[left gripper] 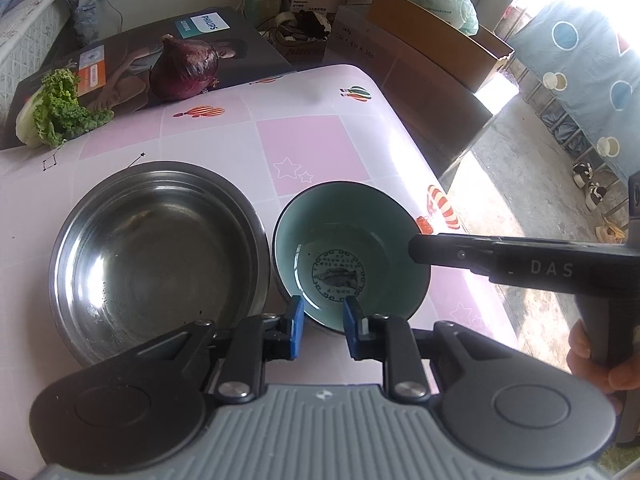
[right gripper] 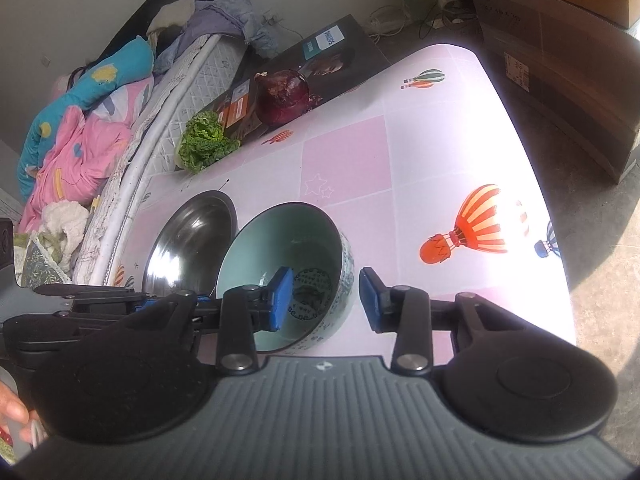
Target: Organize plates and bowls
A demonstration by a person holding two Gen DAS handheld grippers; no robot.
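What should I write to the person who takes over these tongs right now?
Left tongs: open, astride the near rim of the green bowl, not pressing.
Right tongs: open, astride the same bowl's right rim, one pad inside.
The green bowl stands on the table beside the steel bowl; both are empty.
Done: nothing stacked yet.
Left: grip and lift the green bowl, probably into the steel bowl.
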